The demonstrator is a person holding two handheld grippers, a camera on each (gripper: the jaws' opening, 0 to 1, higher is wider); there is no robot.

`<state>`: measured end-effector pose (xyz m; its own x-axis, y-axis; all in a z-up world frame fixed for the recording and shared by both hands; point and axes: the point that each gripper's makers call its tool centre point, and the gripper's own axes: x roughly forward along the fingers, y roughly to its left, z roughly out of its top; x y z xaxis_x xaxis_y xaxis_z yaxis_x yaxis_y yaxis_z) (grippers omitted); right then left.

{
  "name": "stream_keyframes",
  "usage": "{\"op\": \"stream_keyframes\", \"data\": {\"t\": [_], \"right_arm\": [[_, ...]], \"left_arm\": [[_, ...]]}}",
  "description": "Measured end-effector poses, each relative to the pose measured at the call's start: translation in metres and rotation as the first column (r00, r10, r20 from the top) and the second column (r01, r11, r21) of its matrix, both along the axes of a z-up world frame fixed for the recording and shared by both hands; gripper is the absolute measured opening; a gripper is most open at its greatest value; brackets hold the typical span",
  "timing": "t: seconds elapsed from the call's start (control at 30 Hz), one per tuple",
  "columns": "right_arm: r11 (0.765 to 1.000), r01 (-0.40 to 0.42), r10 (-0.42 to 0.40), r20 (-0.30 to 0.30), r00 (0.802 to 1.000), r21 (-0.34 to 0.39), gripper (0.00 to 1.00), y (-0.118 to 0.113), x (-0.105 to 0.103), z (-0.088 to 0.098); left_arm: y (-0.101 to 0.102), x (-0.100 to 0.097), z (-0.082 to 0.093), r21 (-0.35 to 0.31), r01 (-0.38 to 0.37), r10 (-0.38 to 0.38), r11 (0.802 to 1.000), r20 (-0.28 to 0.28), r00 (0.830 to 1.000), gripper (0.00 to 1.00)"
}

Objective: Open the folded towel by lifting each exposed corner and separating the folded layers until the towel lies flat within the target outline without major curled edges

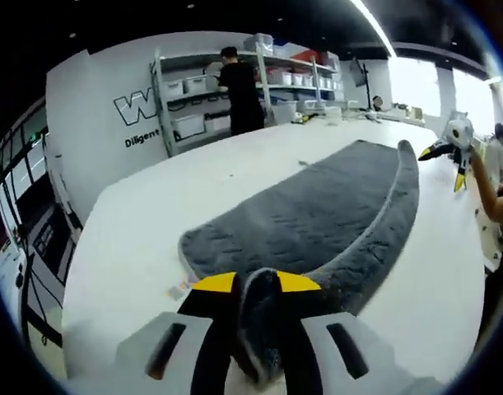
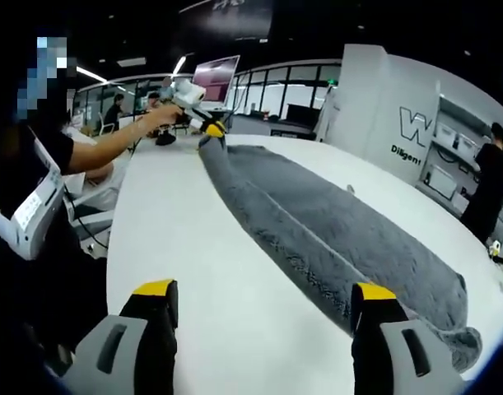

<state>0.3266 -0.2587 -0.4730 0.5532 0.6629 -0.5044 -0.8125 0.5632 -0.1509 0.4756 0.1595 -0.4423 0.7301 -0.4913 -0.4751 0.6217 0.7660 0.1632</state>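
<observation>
Gripping a bunched corner of the thick grey plush towel (image 1: 317, 222), the left claw (image 1: 256, 290) has its yellow-tipped jaws closed on the pile at 6 o'clock in the left gripper view. From there the towel runs away toward 1 o'clock across the wide white desk (image 1: 128, 239), lying long and narrow with a rolled fold along its right-hand edge. Out at 3 o'clock the right claw (image 1: 449, 156) hangs above the desk just past the towel's far end, apart from the cloth.

In the right gripper view the same left claw (image 2: 211, 127) appears at 11 o'clock, pinching the towel's (image 2: 333, 234) far corner, with the person's forearm behind it. The fabric stretches down to 4 o'clock, where its near end lies crumpled on the desk (image 2: 185, 239). The right claw (image 2: 266, 298) stands wide open at 6 o'clock, holding nothing, its right jaw just beside the towel's edge.

By my reading, one corner is secured and the second is not yet taken, so the unfolding is at an early stage. Next, the right claw likely needs to reach the near corner at 4 o'clock, close on the top layer only, then both lift and draw the fold outward.
</observation>
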Motion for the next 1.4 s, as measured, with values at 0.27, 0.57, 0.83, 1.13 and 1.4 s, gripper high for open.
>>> {"op": "stream_keyframes", "data": {"t": [0.27, 0.57, 0.83, 1.13, 1.4], "right_arm": [[1.0, 0.007, -0.007, -0.007, 1.0, -0.001, 0.87, -0.002, 0.0, -0.004], [1.0, 0.004, -0.004, -0.002, 1.0, -0.009, 0.87, 0.0, -0.001, -0.001], [1.0, 0.0, 0.0, -0.001, 1.0, -0.016, 0.87, 0.002, -0.003, 0.0], [1.0, 0.002, -0.002, -0.002, 1.0, -0.023, 0.87, 0.003, -0.004, -0.001], [1.0, -0.002, 0.002, -0.007, 1.0, -0.027, 0.87, 0.005, -0.005, -0.002]], "left_arm": [[-0.002, -0.017, 0.016, 0.025, 0.034, -0.036, 0.999, 0.061, 0.998, 0.03], [-0.001, -0.055, 0.045, -0.023, 0.069, -0.065, 0.997, 0.133, 0.989, 0.03], [-0.003, -0.089, 0.051, -0.021, 0.171, -0.164, 0.985, 0.196, 0.967, 0.03], [-0.008, -0.127, 0.018, 0.029, 0.312, -0.312, 0.95, 0.155, 0.937, 0.03], [-0.01, -0.151, -0.017, 0.084, 0.4, -0.405, 0.913, 0.056, 0.913, 0.03]]}}
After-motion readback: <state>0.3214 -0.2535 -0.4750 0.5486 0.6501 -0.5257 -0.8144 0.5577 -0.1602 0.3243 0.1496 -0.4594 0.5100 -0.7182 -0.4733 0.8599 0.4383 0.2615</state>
